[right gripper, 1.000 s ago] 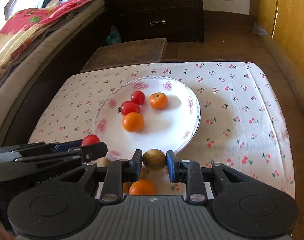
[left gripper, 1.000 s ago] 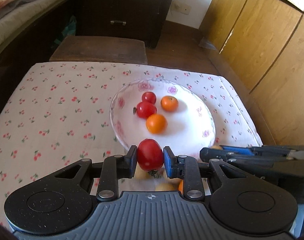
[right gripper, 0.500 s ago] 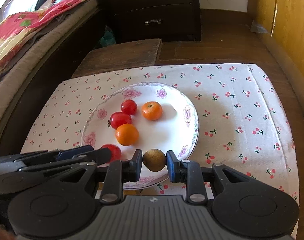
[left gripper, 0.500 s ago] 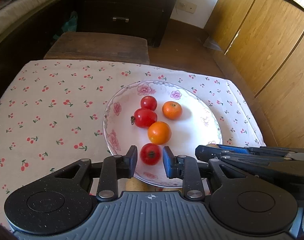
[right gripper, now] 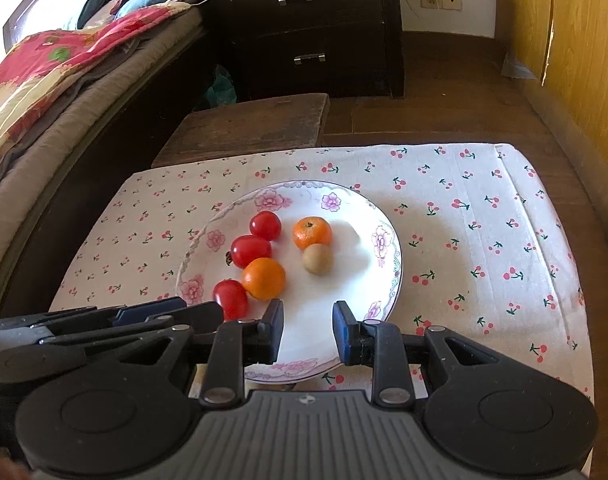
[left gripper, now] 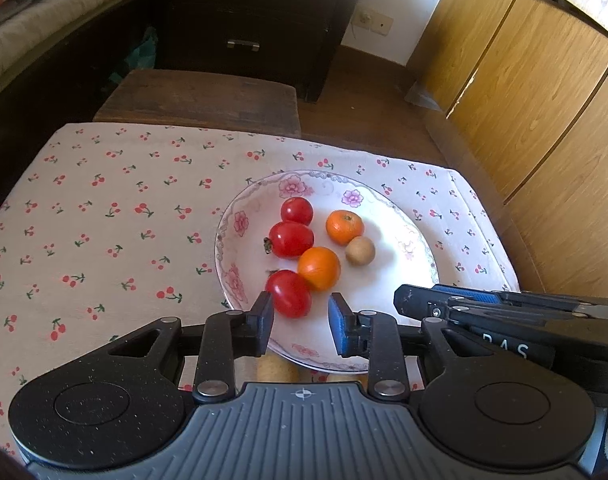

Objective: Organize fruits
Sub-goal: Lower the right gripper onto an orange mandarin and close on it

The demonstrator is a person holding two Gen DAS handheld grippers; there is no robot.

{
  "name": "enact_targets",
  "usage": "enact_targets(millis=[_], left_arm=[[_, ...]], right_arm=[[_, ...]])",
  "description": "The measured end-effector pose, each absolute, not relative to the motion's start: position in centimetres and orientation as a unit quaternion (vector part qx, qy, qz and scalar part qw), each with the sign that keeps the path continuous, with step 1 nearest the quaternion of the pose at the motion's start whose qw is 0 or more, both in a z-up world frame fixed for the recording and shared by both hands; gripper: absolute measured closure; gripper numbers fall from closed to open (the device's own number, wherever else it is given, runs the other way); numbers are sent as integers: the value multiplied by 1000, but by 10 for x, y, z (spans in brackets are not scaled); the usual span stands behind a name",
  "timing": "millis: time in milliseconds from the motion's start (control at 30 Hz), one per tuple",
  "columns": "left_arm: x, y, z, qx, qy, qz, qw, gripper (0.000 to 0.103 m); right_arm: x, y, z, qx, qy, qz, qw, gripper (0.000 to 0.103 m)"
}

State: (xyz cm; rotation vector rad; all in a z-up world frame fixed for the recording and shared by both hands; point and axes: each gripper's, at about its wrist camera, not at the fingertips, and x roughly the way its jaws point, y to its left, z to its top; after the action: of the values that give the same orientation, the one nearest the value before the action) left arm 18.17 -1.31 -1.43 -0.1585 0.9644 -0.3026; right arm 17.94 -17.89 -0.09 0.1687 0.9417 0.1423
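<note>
— Overhead now, what do your two wrist cameras give you, biggest thing first?

— I see the cherry-print tablecloth (left gripper: 103, 216) covering the table, with a dark wooden stool (right gripper: 251, 128) just beyond its far edge and a dark drawer chest (right gripper: 316, 28) behind that. On the cloth sits the flowered white plate (right gripper: 388, 248), toward the right half from my left camera.

— And your tongs?

— My left gripper (left gripper: 299, 320) is released, jaws spread, hanging over the plate's near rim; nothing is between the pads. My right gripper (right gripper: 308, 328) is released as well, jaws apart over the near part of the plate, empty. Each shows in the other's view, side by side and close.

— Where is the fruit?

— All on the plate. The nearer orange (left gripper: 319, 268) sits at the centre, touching the nearest tomato (left gripper: 289, 293), which lies just ahead of my left jaws, not gripped. The farther orange (right gripper: 312, 233) rests toward the back, with the small brown round fruit (right gripper: 317, 259) touching its near side. Left of them, the middle tomato (left gripper: 291, 239), stem pointing left, sits against the far tomato (left gripper: 296, 211).

— Anything off the plate?

— Under my left gripper, by the plate's near rim, pale rounded shapes (left gripper: 277, 368) show on the cloth; I cannot tell what they are.
</note>
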Motion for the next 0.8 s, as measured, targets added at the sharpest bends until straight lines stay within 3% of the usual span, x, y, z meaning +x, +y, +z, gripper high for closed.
enact_targets(millis=[800], left_arm=[[152,2,-25,-65,485,-145,860,61]], right_arm=[[131,-165,-16,60,485,92,867,74]])
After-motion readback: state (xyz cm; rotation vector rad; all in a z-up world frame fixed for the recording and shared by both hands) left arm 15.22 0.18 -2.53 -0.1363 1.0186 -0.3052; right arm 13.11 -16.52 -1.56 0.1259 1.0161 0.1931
